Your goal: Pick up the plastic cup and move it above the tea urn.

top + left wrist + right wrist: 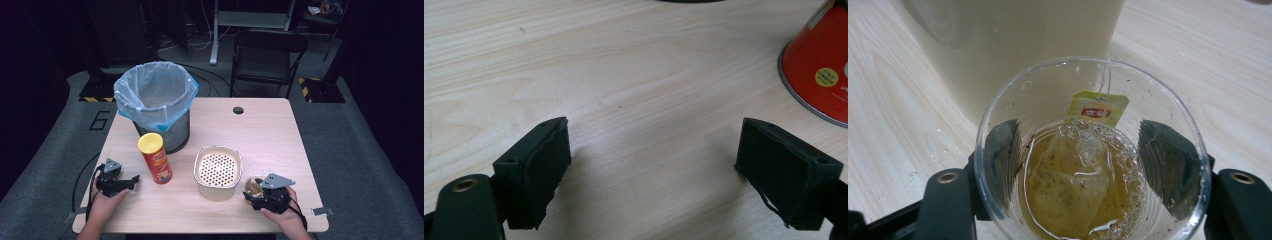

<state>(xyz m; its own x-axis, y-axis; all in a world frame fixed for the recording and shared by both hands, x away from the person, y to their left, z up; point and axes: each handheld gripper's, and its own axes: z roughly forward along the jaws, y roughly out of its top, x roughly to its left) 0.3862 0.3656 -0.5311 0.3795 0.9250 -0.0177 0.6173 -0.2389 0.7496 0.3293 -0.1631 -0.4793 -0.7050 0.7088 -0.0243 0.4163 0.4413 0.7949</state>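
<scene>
A clear plastic cup (1088, 155) holds amber tea, a soaked tea bag (1068, 190) and its yellow tag (1096, 107). My right gripper (255, 192) is shut on the cup (252, 187), a jaw pressed on each side, at the front right of the table. Right behind it stands a cream perforated strainer tub (217, 172). My left gripper (131, 181) rests open on the wood at the front left, nothing between its jaws. A red chip can (155, 159) with a yellow lid stands just to its right; its base (819, 75) shows in the left gripper view.
A black bin (156, 102) lined with a pale blue bag stands at the table's back left. A cable hole (238, 110) is in the tabletop (265, 135) at the back. A folding chair (265, 57) stands beyond the table.
</scene>
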